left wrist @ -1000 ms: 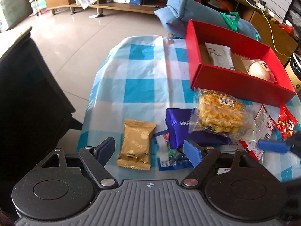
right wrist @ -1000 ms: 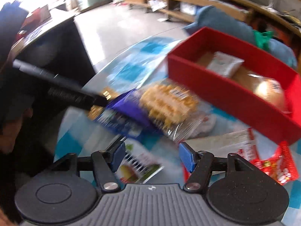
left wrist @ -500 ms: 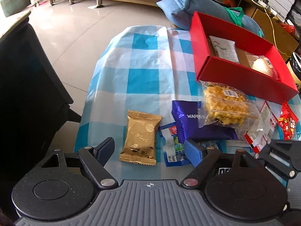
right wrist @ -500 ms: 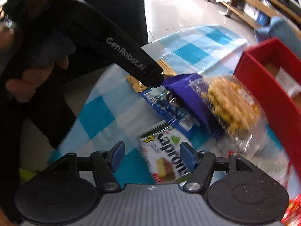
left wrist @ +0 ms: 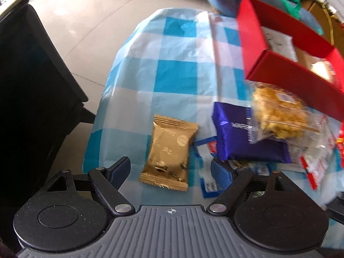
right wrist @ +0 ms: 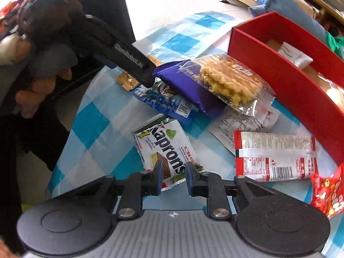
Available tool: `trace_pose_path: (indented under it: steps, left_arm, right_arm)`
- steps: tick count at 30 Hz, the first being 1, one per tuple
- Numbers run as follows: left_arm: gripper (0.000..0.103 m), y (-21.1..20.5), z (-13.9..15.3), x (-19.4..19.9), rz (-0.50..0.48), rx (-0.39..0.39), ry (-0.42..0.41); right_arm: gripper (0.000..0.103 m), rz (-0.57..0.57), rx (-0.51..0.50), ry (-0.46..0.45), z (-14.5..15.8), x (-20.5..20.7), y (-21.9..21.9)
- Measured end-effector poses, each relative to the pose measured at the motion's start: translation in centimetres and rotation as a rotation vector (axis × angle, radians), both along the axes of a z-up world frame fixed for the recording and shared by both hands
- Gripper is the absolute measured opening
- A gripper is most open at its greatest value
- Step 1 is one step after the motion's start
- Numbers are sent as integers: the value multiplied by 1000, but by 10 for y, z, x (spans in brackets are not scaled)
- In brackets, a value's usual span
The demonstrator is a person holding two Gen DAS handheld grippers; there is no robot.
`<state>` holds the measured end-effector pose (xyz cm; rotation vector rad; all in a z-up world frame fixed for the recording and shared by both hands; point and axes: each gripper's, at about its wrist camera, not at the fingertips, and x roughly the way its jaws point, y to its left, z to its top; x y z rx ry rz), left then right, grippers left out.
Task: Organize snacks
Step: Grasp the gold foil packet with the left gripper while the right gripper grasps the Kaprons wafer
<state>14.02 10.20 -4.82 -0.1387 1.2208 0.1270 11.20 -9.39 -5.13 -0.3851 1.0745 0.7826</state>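
Note:
A gold snack packet [left wrist: 169, 152] lies flat on the blue-checked cloth between the fingers of my left gripper [left wrist: 171, 169]. The jaws are opening and the pads do not touch it. My right gripper [right wrist: 173, 177] is shut on the near end of a white Kaprons wafer packet [right wrist: 165, 148]. A purple wafer pack [left wrist: 240, 142] lies to the right of the gold packet, and a clear bag of yellow crisps [left wrist: 279, 111] rests on top of it. The red box [left wrist: 301, 81] behind holds a white packet and a pale round snack.
In the right wrist view a blue packet [right wrist: 163, 103], a red-and-white packet [right wrist: 275, 157] and a red candy bag [right wrist: 329, 191] lie near the red box [right wrist: 286, 79]. A person's hand [right wrist: 36, 90] is at the left. Dark furniture [left wrist: 32, 86] stands beyond the table's left edge.
The right gripper's jaws have closed onto the Kaprons packet. The left gripper has sunk toward the gold packet and its jaws stand slightly wider.

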Motion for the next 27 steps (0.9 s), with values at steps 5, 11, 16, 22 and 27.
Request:
trace_pose_path:
  steps: [5, 11, 16, 22, 27]
  left_arm:
    - [87, 2, 0, 6, 25, 6, -22]
    - [71, 2, 0, 2, 25, -53, -22]
    - [66, -3, 1, -3, -8, -81, -30]
    - [76, 8, 0, -5, 47, -117, -14]
    - [82, 13, -6, 2, 115, -106, 6]
  right_arm:
    - [21, 7, 31, -29, 8, 1, -1]
    - [24, 32, 28, -38, 2, 5, 11]
    - [42, 107, 28, -68, -2, 1, 28]
    - [46, 170, -13, -101, -4, -18, 27]
    - [24, 126, -38, -88, -1, -27, 21]
